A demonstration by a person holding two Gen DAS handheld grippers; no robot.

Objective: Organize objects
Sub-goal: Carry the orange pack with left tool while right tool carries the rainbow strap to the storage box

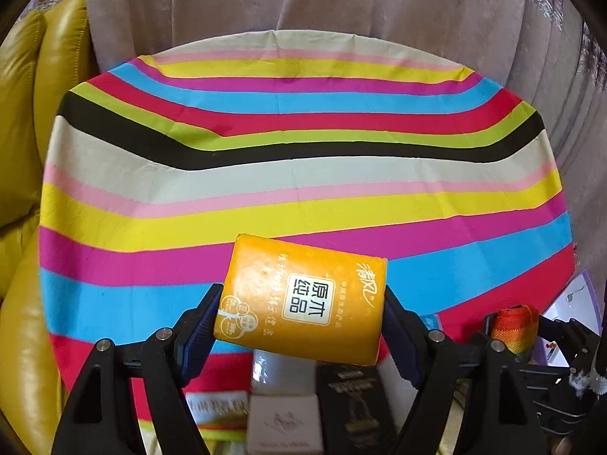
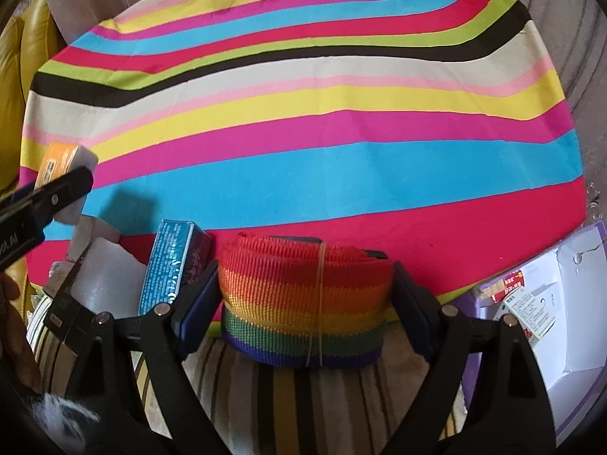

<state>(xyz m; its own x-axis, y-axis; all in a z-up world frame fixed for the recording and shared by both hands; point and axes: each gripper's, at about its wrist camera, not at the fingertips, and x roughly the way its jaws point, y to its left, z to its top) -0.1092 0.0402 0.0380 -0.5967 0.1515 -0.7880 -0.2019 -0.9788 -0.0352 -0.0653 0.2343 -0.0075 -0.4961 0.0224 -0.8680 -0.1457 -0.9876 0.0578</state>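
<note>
My left gripper [image 1: 302, 316] is shut on an orange tissue pack [image 1: 301, 297] and holds it tilted above the striped tablecloth [image 1: 288, 174]. In the right wrist view that pack [image 2: 62, 159] shows at the far left behind a black finger of the left gripper. My right gripper [image 2: 305, 303] is shut on a folded rainbow webbing strap [image 2: 305, 299] bound with a thin rubber band, near the table's front edge. The strap [image 1: 516, 326] also shows at the right of the left wrist view.
A blue box [image 2: 172, 265] leans just left of the strap, next to a white block [image 2: 102, 276] and a dark box [image 1: 354, 405]. A pale box [image 1: 286, 422] lies below the pack. A white-and-purple carton [image 2: 561, 303] sits right. Yellow sofa [image 1: 26, 113] stands left.
</note>
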